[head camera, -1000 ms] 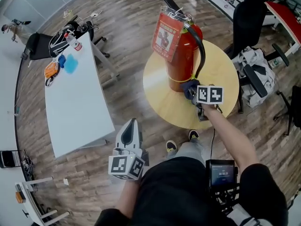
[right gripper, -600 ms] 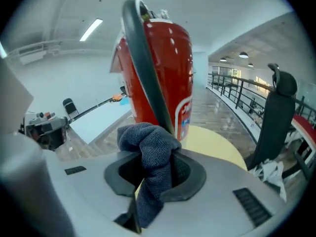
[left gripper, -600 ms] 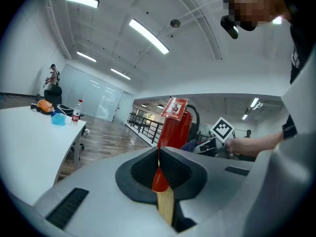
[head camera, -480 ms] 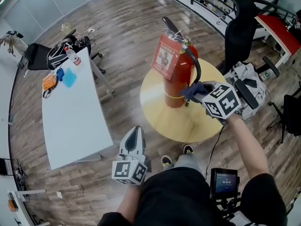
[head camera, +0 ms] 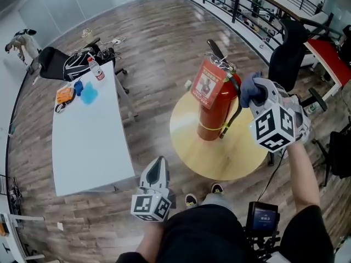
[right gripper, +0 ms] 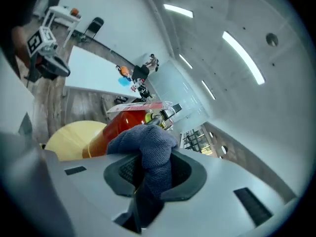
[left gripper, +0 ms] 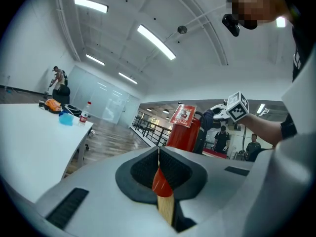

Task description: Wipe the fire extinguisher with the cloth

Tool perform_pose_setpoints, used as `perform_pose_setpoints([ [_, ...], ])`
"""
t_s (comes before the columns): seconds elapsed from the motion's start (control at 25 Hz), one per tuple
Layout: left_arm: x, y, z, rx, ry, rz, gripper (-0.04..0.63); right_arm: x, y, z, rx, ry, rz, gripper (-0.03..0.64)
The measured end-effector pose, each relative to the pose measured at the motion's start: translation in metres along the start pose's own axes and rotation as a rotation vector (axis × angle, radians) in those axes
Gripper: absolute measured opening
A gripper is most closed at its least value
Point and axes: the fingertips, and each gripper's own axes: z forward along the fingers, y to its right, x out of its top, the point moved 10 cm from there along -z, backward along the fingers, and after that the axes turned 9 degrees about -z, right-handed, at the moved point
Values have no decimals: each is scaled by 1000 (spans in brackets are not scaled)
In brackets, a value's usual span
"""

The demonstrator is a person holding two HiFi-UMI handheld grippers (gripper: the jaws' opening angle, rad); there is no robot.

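Observation:
A red fire extinguisher (head camera: 214,106) with a black hose and a hanging tag stands upright on a round yellow table (head camera: 219,155). My right gripper (head camera: 256,92) is shut on a dark blue cloth (head camera: 248,86), held at the extinguisher's upper right by the hose and valve. In the right gripper view the cloth (right gripper: 148,147) bulges out of the jaws just in front of the extinguisher (right gripper: 121,125). My left gripper (head camera: 156,166) hangs low near my body, away from the table. Its jaws are shut with nothing between them, and they point toward the extinguisher (left gripper: 185,132).
A long white table (head camera: 88,136) stands to the left with a bottle (head camera: 96,69), a blue item (head camera: 88,93) and an orange item (head camera: 64,95) at its far end. Black office chairs (head camera: 285,43) and a red-topped desk (head camera: 329,56) crowd the right. A railing runs behind.
My right gripper has risen with the cloth from the base of the extinguisher up along the hose side to near its top. The left gripper has stayed low.

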Motion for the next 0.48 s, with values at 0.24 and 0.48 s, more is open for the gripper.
perform_pose_setpoints([
  [0.24, 0, 6, 1, -18, -7, 6, 23, 40, 29, 22, -166, 20, -354, 89],
  [0.48, -4, 12, 3, -37, -4, 12, 23, 67, 54, 60, -109, -41, -690, 91],
])
